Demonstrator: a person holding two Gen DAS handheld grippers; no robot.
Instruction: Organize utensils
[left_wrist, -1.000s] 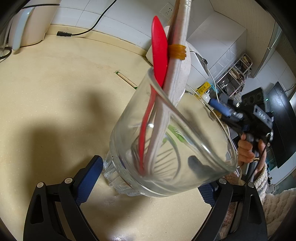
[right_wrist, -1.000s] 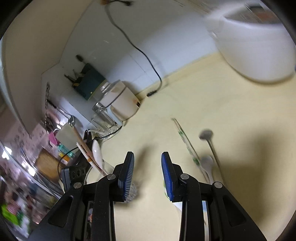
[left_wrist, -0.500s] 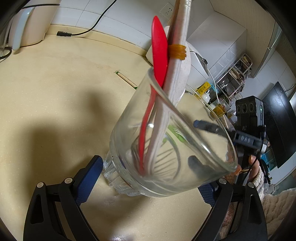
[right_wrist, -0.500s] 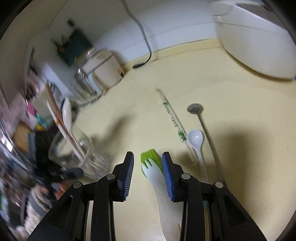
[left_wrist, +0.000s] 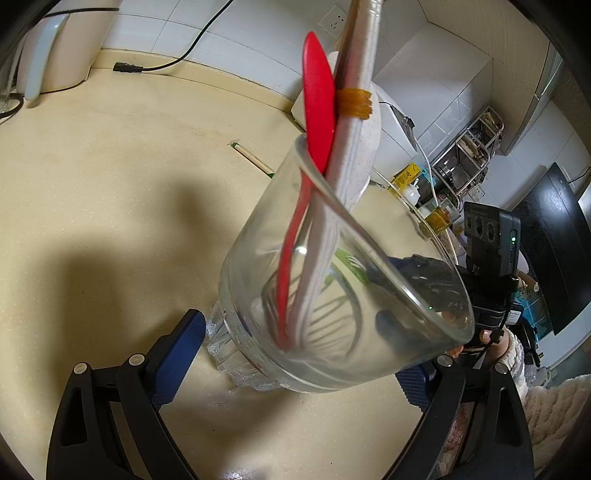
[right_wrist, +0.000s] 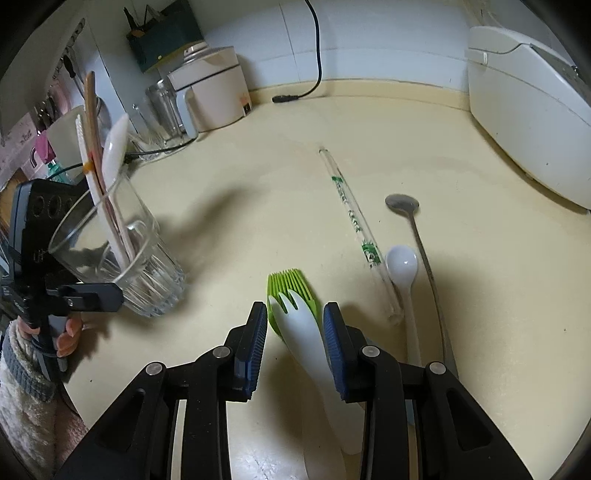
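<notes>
In the left wrist view, our left gripper (left_wrist: 291, 354) had its blue pads on either side of the ribbed base of the glass tumbler (left_wrist: 332, 280), apparently closed on it, though the far pad was partly hidden behind the glass. The tumbler leaned away from us over the cream countertop (left_wrist: 110, 192), and inside it, ahead of the tongs, stood a red spatula (left_wrist: 317, 122) and a white speckled utensil (left_wrist: 354, 147) bound with a yellow rubber band (left_wrist: 354, 103). We judged the lean to be the main hazard: if the pads slipped on the smooth glass, the tumbler could tip and spill what it already held. In the right wrist view, our right gripper (right_wrist: 295, 336) hung low and angled down toward the counter, its jaws apart and straddling the white plastic fork (right_wrist: 299, 321), which lay over a green silicone brush (right_wrist: 291, 291) just beyond the fingertips. Closing here might have caught both pieces at once, or pinched only the fork's rounded edge and let it squirt out. To the right of the tongs lay a white spoon (right_wrist: 402, 266), a metal spoon (right_wrist: 402, 203) and wrapped chopsticks (right_wrist: 351, 221); the tumbler stood well off to the left, in the other hand's grip.
</notes>
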